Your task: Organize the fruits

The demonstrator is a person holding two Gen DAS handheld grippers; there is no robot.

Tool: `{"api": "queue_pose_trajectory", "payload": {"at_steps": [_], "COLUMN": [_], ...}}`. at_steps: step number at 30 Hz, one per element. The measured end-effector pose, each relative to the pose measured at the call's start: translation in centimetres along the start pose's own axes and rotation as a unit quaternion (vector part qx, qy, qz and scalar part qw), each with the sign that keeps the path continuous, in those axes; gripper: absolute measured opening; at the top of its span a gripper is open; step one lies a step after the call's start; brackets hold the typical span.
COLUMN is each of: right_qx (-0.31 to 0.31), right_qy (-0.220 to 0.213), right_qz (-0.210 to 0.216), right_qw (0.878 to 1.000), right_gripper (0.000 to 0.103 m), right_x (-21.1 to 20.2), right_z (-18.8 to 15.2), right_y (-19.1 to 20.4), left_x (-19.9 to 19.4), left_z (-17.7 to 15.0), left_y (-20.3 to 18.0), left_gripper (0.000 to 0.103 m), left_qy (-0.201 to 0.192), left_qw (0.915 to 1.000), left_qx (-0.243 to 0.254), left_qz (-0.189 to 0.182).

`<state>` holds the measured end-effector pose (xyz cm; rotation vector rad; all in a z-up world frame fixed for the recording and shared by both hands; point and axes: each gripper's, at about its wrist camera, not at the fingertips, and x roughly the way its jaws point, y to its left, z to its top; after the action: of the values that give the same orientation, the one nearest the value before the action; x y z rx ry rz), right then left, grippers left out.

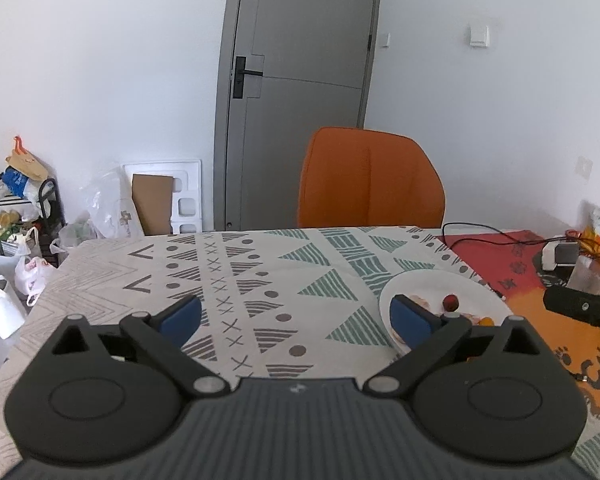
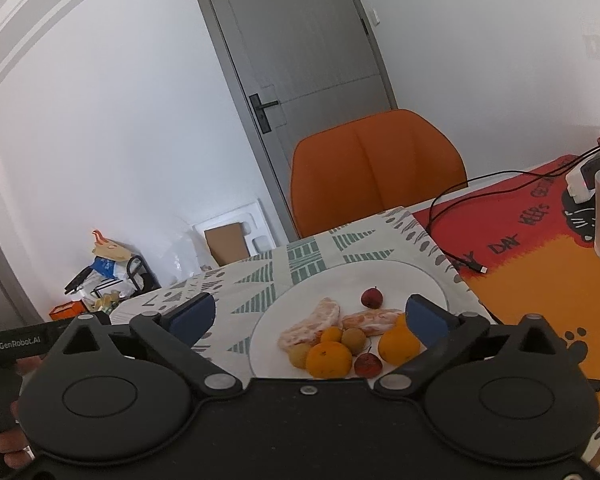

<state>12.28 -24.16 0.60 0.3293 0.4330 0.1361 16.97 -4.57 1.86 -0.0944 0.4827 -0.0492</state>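
Both grippers' fingers wide, empty

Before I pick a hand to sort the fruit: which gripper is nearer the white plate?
Right. The right gripper hangs over the white plate; the left gripper is off its left side.

We are reading "GenRobot.AI" in white on the black left gripper handle at the right wrist view's left edge; orange-red mat is showing "DAY", neighbouring words blurred; "CAT" partly legible.
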Motion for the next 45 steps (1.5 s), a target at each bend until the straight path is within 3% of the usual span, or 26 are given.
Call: {"api": "queue_pose_trajectory", "payload": {"at_steps": [21, 33, 45], "right_qx": [-0.014, -0.044, -0.043], "right_qy": [0.004, 0.020, 0.052], "right_qz": [-0.001, 0.030, 0.030], "right_qw": [1.000, 0.998, 0.997], "right_gripper": [0.103, 0.103, 0.103], "right_x": [-4.1, -4.9, -4.3], "right_z": [0.0, -1.5, -3.4], "right_y": [2.5, 5.1, 4.7], "left_x": [-6.1, -7.4, -7.8], "left_z": [-0.7, -1.9, -4.3], "left_y": [2.7, 3.0, 4.6], "left_gripper": [0.103, 0.103, 0.103], "left_qy": [-0.020, -0.017, 0.006], "left_qw": [0.9996, 0.9997, 0.9987], "left_qx": [-0.018, -0.004, -0.009], "left_qz": [-0.001, 0.018, 0.050]}}
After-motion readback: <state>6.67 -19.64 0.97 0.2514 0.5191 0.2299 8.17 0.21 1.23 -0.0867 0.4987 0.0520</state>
